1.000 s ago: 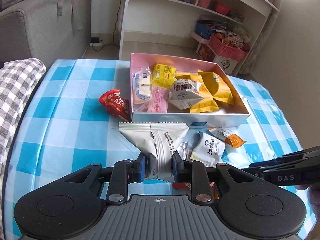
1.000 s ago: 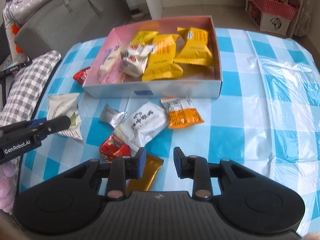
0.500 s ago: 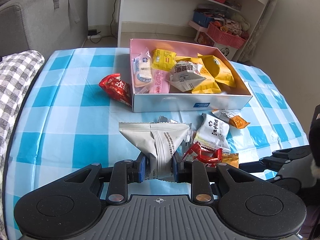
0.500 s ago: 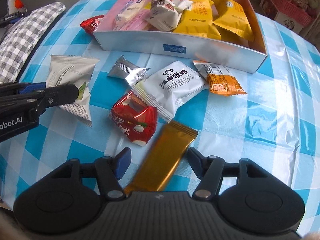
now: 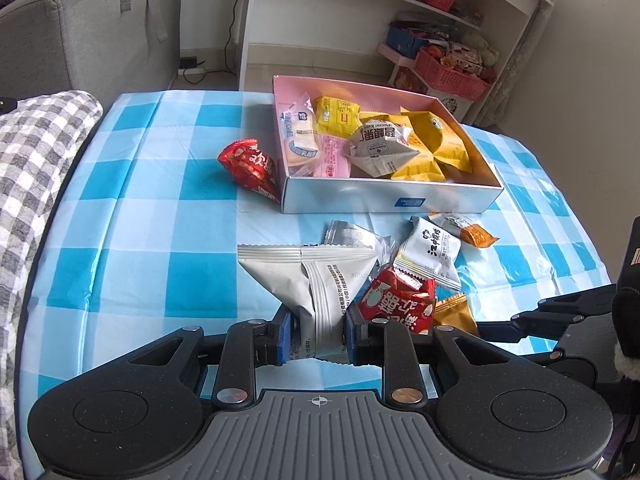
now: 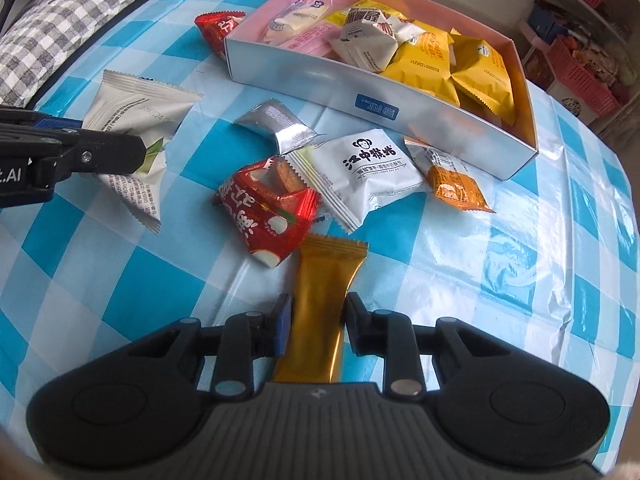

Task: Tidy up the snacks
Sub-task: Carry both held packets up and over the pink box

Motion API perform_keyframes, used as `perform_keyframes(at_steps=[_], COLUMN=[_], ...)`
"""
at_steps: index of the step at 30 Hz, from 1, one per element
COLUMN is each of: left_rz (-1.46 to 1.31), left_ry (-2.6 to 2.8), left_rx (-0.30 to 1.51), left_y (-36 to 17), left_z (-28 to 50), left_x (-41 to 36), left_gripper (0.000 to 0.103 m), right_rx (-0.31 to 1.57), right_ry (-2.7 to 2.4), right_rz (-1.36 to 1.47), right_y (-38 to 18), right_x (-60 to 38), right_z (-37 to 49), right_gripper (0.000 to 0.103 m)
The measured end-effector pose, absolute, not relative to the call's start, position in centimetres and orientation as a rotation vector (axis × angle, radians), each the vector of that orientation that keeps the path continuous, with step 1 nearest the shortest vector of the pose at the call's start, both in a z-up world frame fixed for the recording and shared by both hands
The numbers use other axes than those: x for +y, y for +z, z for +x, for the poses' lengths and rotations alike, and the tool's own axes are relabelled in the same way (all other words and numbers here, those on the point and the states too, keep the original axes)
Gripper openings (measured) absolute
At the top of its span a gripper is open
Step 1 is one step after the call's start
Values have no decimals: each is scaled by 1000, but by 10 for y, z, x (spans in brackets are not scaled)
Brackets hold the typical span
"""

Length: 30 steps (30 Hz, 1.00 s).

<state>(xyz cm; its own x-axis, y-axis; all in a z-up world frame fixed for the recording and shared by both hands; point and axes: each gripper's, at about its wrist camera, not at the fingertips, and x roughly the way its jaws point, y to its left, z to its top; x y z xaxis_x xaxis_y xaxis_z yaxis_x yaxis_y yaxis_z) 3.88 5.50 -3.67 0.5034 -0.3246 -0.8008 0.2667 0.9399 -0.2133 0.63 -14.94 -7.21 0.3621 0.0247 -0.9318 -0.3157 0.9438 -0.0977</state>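
Right wrist view: right gripper [image 6: 314, 318] just closed around gold snack bar [image 6: 322, 300] flat on checked tablecloth [image 6: 500, 272], near pink box [image 6: 360, 80]. Left gripper [image 5: 316, 334] clamped on grey-white packet [image 5: 320, 280]. Pickup step; next, probably lifting both and carrying over box wall.

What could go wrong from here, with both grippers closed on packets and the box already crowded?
1. The right gripper pinches the gold bar at its near end; it may droop or slip when lifted.
2. The red packet overlaps the bar's tip and could get dragged.
3. The box is crowded, so the grey packet in the left gripper may spill out.
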Motion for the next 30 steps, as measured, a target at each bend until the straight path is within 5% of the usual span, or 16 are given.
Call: perform_keyframes(at_steps=[30], left_rz=[-129], left_ry=[-340], left_rx=[857], left_y=[-6], left_z=[80], left_x=[29], left_gripper=[24], right_rx=[961], right_ry=[192], right_rz=[166], right_y=[5], right_x=[-234], right_z=[87], right_gripper=[25])
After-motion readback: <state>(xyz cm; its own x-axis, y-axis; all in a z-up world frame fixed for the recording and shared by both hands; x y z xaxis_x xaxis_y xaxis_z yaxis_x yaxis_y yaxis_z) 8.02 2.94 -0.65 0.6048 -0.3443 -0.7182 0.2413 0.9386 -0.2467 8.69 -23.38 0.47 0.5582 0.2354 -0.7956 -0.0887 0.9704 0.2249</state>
